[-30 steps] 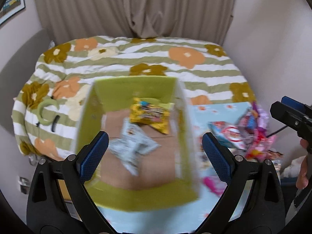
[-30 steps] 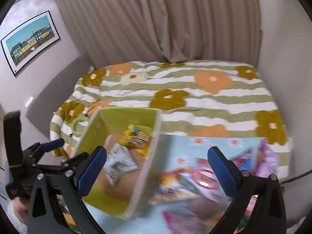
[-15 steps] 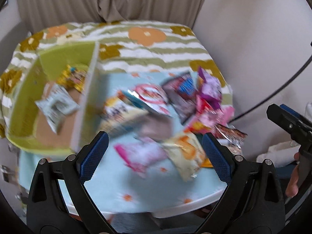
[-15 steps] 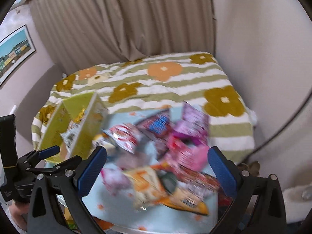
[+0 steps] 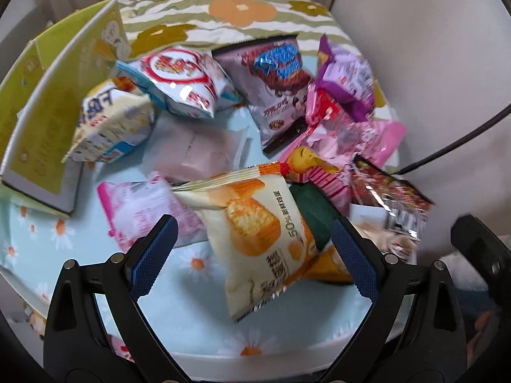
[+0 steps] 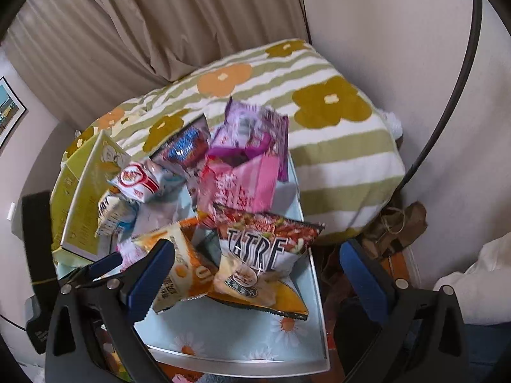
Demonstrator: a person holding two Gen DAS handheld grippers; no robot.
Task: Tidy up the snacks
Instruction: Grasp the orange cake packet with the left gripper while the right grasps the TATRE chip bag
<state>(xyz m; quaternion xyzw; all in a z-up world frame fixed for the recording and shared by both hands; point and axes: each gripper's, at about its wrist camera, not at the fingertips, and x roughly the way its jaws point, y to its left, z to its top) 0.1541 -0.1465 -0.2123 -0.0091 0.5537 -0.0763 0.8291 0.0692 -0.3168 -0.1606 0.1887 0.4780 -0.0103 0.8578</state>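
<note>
A heap of snack packets lies on a small table with a pale blue daisy cloth (image 5: 188,312). My left gripper (image 5: 252,249) is open and empty, its jaws on either side of a cream and orange cake packet (image 5: 255,233). A pink packet (image 5: 143,210) lies to its left. My right gripper (image 6: 255,268) is open and empty, hovering over a white "TATRE" chip bag (image 6: 255,249) and the orange packet (image 6: 182,274). A yellow-green box (image 5: 54,102) stands at the table's left; it also shows in the right wrist view (image 6: 80,204).
A bed with a green-striped flower quilt (image 6: 335,134) lies behind the table. A wall and a black cable (image 6: 447,102) are on the right. Brown bags (image 6: 396,229) sit on the floor by the bed. Curtains hang behind.
Both grippers have swung right from the yellow-green box to the snack heap and come lower and closer to it. Both stay open and empty.
</note>
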